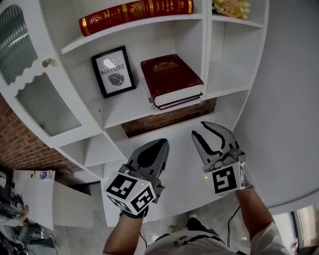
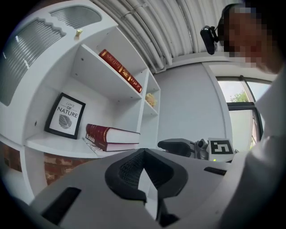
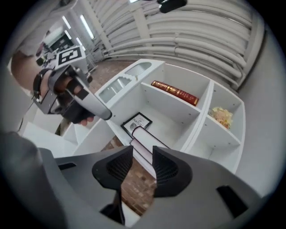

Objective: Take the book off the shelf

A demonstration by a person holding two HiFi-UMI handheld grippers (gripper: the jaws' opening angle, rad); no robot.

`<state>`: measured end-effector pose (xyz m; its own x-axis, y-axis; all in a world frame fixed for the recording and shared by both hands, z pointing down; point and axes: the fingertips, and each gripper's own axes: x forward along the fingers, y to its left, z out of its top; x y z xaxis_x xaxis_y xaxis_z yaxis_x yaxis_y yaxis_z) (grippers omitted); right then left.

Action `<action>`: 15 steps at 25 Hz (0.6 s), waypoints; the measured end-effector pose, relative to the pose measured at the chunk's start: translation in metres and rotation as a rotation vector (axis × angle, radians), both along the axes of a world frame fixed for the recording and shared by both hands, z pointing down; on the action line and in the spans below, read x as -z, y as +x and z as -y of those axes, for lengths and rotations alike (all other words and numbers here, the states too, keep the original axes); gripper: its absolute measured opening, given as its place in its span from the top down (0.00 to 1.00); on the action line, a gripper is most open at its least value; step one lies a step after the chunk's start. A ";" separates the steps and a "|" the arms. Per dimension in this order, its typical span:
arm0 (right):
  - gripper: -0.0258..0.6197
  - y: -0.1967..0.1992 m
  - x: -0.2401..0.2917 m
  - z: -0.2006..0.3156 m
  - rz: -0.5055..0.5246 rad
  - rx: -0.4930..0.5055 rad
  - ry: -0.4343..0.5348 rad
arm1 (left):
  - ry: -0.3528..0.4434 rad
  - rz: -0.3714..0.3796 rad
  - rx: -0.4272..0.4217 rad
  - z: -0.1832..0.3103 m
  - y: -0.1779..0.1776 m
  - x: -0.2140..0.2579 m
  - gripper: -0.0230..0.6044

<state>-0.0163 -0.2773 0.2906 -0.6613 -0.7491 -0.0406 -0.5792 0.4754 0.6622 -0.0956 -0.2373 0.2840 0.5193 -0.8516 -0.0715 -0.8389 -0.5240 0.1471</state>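
while the dark red book (image 1: pixel 172 77) lies flat on the middle shelf (image 1: pixel 124 108), just beside the framed print (image 1: pixel 113 71), both your grippers sit short of it. your left gripper (image 1: pixel 160 145) is closed tight on nothing; your right gripper (image 1: pixel 201 129) has its jaws narrowly apart, empty.

two red books (image 1: pixel 172 79) (image 1: pixel 134 15), one framed print (image 1: pixel 113 71), one flower bunch (image 1: pixel 231 7), two grippers (image 1: pixel 162 145) (image 1: pixel 201 130).

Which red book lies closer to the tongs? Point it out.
The thick dark red book beside the framed picture, on the lower shelf; the gold-lettered book lies one shelf higher, farther away.
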 end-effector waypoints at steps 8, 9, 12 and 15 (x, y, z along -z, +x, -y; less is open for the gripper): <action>0.62 -0.015 0.014 0.085 -0.302 -0.010 0.298 | -0.033 -0.078 0.057 0.049 -0.009 0.013 0.94; 0.60 -0.017 0.013 0.093 -0.331 -0.013 0.324 | -0.043 -0.092 0.055 0.054 -0.009 0.012 0.94; 0.57 -0.021 0.013 0.108 -0.398 -0.010 0.388 | -0.045 -0.132 0.050 0.063 -0.010 0.013 0.94; 0.55 -0.024 0.014 0.118 -0.442 -0.004 0.435 | -0.055 -0.167 0.048 0.069 -0.010 0.020 0.94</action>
<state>-0.0403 -0.3952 0.2762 -0.6824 -0.7280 -0.0655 -0.2073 0.1068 0.9724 -0.1053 -0.3063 0.2645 0.4628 -0.8800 -0.1065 -0.8242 -0.4714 0.3137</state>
